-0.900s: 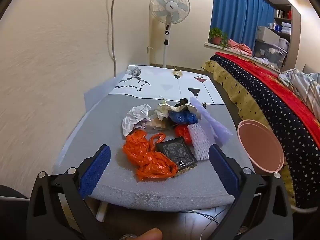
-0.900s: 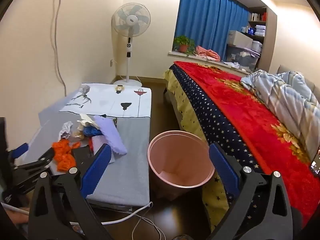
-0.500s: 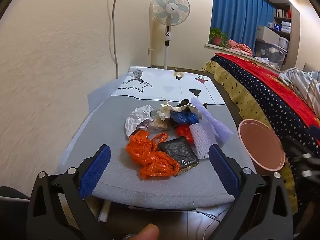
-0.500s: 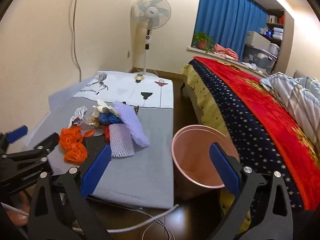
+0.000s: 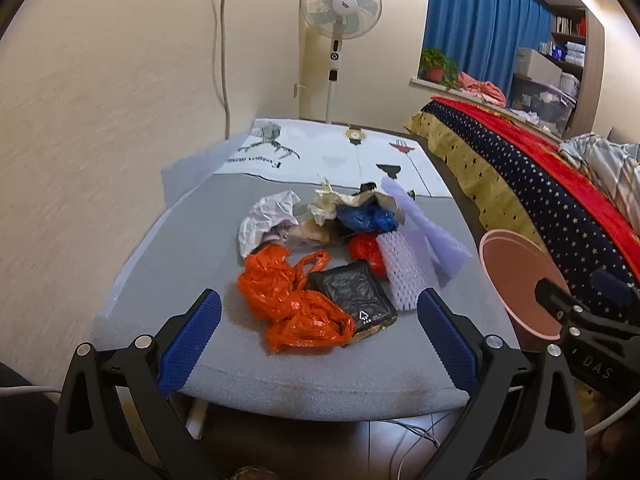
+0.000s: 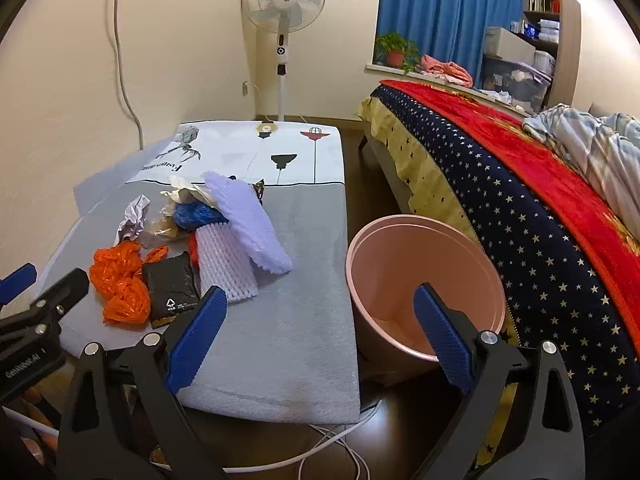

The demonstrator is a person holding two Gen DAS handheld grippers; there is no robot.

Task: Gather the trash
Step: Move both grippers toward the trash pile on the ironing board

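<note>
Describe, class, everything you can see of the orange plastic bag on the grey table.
The orange plastic bag is thin, glossy, crinkled film, crumpled into a loose heap with one loop handle sticking up towards the rest of the pile. It lies on the grey table at the near left of the trash pile. A black packet lies against its right side and a crumpled white wrapper touches its far end. Neither gripper touches it.

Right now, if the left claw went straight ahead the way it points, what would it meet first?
Probably the crumpled orange plastic bag lying nearest on the grey table; the open left claw frames it, though depth is uncertain.
</note>
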